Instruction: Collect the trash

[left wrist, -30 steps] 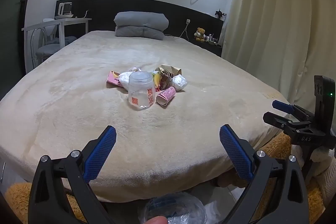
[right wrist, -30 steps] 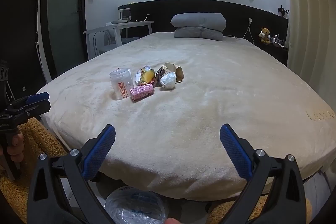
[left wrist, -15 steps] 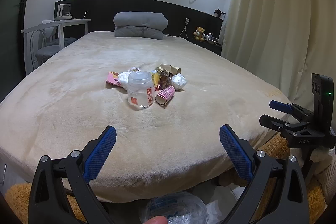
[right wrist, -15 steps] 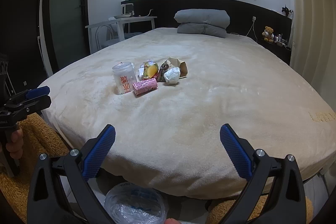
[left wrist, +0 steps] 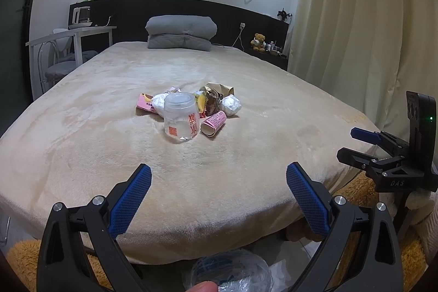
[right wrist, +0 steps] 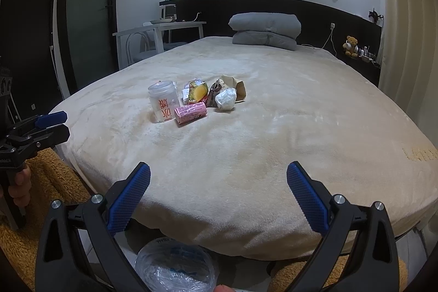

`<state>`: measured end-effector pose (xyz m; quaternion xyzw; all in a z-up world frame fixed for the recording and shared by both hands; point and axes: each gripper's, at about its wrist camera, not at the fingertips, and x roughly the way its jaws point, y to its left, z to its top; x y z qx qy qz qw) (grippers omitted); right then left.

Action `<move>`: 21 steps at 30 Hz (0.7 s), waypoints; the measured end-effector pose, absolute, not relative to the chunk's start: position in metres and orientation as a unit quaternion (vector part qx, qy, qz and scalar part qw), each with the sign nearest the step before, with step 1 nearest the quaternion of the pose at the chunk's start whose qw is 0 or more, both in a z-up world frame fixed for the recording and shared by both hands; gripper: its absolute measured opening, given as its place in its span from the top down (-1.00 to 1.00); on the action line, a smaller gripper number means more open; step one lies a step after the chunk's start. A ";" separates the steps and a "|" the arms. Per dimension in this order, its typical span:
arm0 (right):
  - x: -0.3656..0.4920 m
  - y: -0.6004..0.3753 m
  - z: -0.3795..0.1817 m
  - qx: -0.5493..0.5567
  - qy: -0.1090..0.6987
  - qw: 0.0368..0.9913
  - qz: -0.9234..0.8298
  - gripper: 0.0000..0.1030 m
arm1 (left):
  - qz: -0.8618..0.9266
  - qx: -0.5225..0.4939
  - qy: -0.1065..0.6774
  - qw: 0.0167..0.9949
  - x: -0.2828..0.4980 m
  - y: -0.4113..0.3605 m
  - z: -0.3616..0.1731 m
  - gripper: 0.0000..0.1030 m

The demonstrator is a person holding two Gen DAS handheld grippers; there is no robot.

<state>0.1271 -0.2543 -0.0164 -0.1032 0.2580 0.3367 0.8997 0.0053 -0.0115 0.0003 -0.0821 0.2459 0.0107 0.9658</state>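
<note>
A small heap of trash lies mid-bed: a clear plastic cup (left wrist: 180, 119) (right wrist: 163, 106) with red print, a pink paper roll (left wrist: 214, 124) (right wrist: 191, 113), a crumpled white wad (left wrist: 230, 105) (right wrist: 225, 99), a yellow wrapper (right wrist: 195, 90), a brown paper bag (left wrist: 219, 89) and a pink packet (left wrist: 144, 102). My left gripper (left wrist: 219, 196) is open and empty, short of the bed's front edge. My right gripper (right wrist: 218, 196) is open and empty, also at the front edge. Each shows from the side in the other's view: the right (left wrist: 366, 144), the left (right wrist: 52, 125).
The beige bed (left wrist: 109, 160) fills both views. A plastic-lined bin (left wrist: 232, 272) (right wrist: 175, 264) sits on the floor below the grippers. Folded grey bedding (left wrist: 180, 32) lies at the headboard. A white desk with chair (left wrist: 68, 45) stands left; curtains (left wrist: 356, 32) hang right.
Both grippers have moved forward and up a little toward the bed; the trash heap looms slightly larger. Both stay open and empty.
</note>
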 end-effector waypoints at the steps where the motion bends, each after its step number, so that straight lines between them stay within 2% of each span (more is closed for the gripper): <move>1: 0.127 -0.254 -0.016 -0.103 0.258 0.900 0.336 -0.92 | 0.011 -0.082 0.246 0.966 0.005 -0.012 0.000 -0.88; 21: 0.128 -0.253 -0.018 -0.110 0.257 0.900 0.333 -0.92 | 0.011 -0.081 0.247 0.966 0.006 -0.012 0.000 -0.88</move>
